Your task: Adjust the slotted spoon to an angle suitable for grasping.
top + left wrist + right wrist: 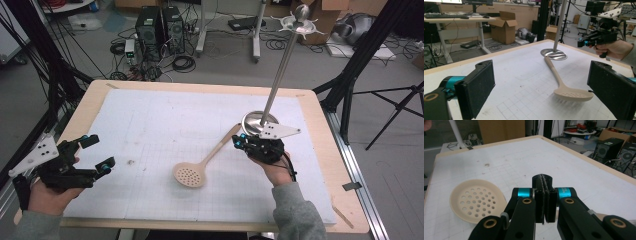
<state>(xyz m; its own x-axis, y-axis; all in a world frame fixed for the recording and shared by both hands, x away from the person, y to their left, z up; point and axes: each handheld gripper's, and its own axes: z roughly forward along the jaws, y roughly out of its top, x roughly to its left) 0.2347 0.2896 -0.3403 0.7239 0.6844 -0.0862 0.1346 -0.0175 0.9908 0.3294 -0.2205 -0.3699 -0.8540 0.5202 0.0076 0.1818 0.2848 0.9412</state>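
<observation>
Slotted spoon flat on table, nothing in its bowl.

Slotted spoon: cream, bowl dotted with round holes. Stand: silver metal. Table: pale wood, under a white gridded mat. Right claw: black, teal collars.

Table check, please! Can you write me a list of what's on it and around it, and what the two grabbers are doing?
Surface: white gridded mat on a wooden table, small smudge.
Job's things: beige slotted spoon lying flat, handle end near the metal stand.
Clutter: nothing seen.
Grippers: left gripper open, holding nothing; right gripper shut, by the spoon handle; a grip cannot be told.
Cables: black cable at the right wrist.
Surroundings: computer towers, cardboard boxes, floor wires.
</observation>
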